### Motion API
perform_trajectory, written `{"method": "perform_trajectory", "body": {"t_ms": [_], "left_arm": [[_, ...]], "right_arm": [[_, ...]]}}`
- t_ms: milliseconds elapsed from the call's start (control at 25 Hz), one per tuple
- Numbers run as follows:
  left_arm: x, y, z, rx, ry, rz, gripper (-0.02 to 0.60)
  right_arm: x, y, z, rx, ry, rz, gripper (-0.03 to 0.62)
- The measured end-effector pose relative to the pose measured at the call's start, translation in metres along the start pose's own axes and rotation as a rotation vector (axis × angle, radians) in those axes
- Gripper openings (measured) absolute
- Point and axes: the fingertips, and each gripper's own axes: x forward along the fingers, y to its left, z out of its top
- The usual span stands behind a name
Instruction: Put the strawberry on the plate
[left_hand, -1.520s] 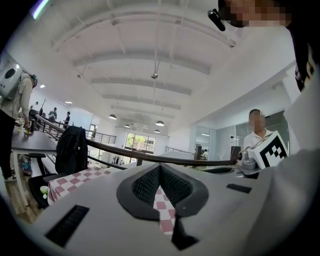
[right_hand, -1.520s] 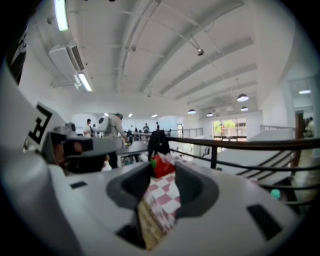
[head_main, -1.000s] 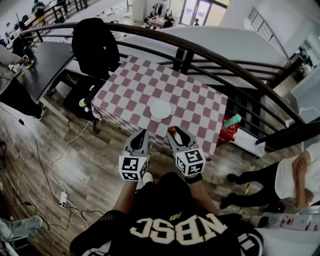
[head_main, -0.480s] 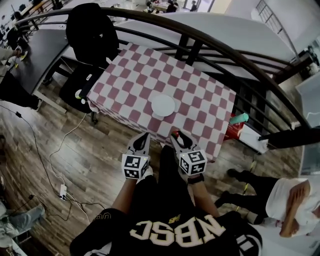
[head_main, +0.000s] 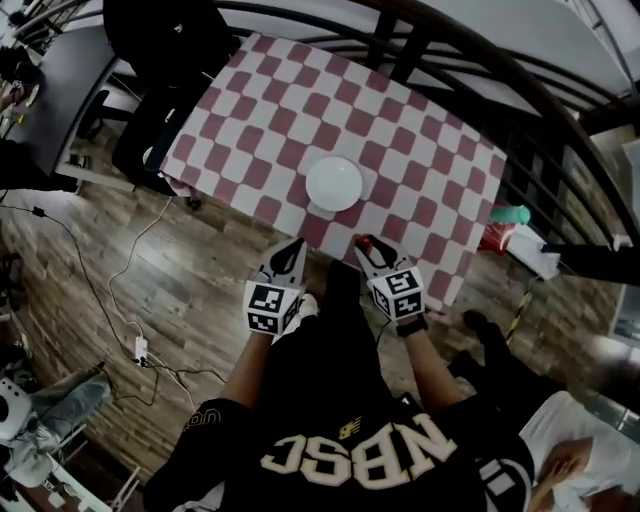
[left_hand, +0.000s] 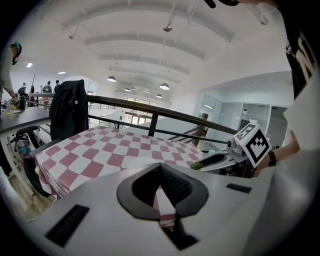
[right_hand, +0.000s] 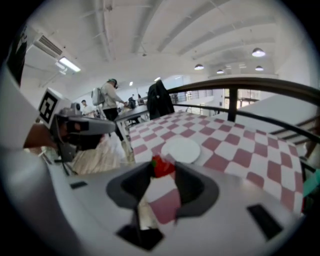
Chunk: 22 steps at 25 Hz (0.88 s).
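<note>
In the head view, the left tool (head_main: 291, 258) and the right tool (head_main: 364, 248) hung side by side over the near edge of the checked worktop (head_main: 420, 160). The strawberry (head_main: 366, 243) sat pinched at the right tool's tips, near the white plate (head_main: 334, 184) but apart from it.

In the left gripper view, the left tool (left_hand: 160, 172) had its jaws met at the tips, with nothing between them.

In the right gripper view, the right tool (right_hand: 162, 171) was clamped on the red strawberry (right_hand: 162, 166). It was held in the air short of the plate (right_hand: 182, 149), which lay on the worktop (right_hand: 240, 145).
</note>
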Motion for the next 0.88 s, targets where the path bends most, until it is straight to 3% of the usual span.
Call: {"method": "perform_trajectory", "body": {"t_ms": [320,560,880], "left_arm": [[0.047,0.014,-0.001,0.099,0.085,-0.043,0.012],[0.084,0.025,-0.011,0.146,0.17,-0.073,0.012],[0.116,0.042,-0.038,0.127,0.274,-0.069,0.012]], "right_arm": [[0.057,-0.023,0.008,-0.185,0.105,0.1,0.156],[0.104,-0.035,0.022,-0.251,0.147,0.175,0.158],[0.156,-0.048,0.032,-0.362,0.208,0.235,0.157]]}}
